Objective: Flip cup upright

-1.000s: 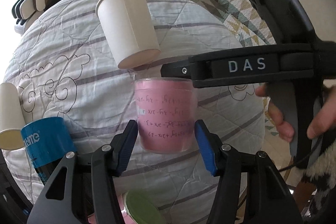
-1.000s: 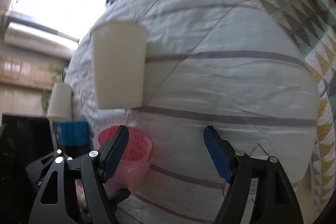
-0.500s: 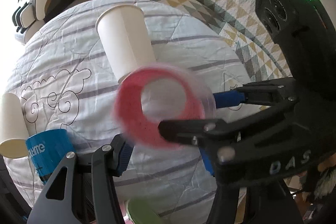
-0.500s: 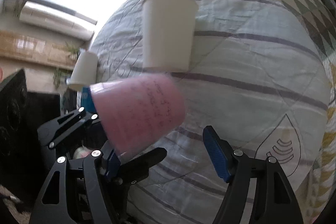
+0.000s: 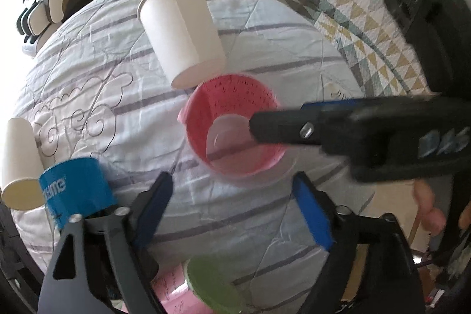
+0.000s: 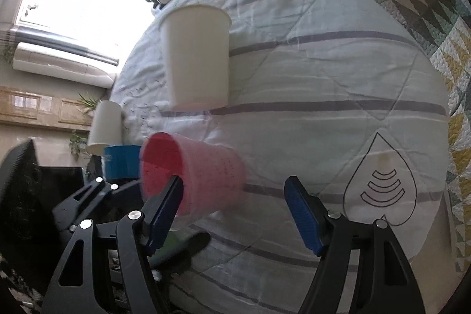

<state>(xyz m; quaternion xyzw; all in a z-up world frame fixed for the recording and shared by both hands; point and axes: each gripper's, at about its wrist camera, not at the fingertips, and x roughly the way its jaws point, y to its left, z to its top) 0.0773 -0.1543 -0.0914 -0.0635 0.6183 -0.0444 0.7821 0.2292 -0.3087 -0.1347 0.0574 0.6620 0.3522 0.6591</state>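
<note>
A clear plastic cup with a pink printed lining (image 5: 232, 134) is tilted, its open mouth turned up toward my left wrist camera. In the right wrist view the pink cup (image 6: 194, 175) leans with its mouth to the left, blurred. One finger of my right gripper (image 5: 279, 125) reaches into or across its mouth; the other finger is outside. My right gripper (image 6: 235, 214) has its jaws spread wide. My left gripper (image 5: 232, 211) is open and empty, just below the cup.
An upside-down white paper cup (image 5: 181, 34) stands behind the pink one on the striped quilt (image 5: 265, 28). A second white cup (image 5: 17, 167) and a blue cup (image 5: 76, 190) are at the left edge. A green-lidded pink object (image 5: 212, 284) lies below my left gripper.
The pink cup left my left gripper's fingers. My right gripper hooked its rim and turned it from bottom-up through sideways to mouth-up. My left gripper opened wider.
</note>
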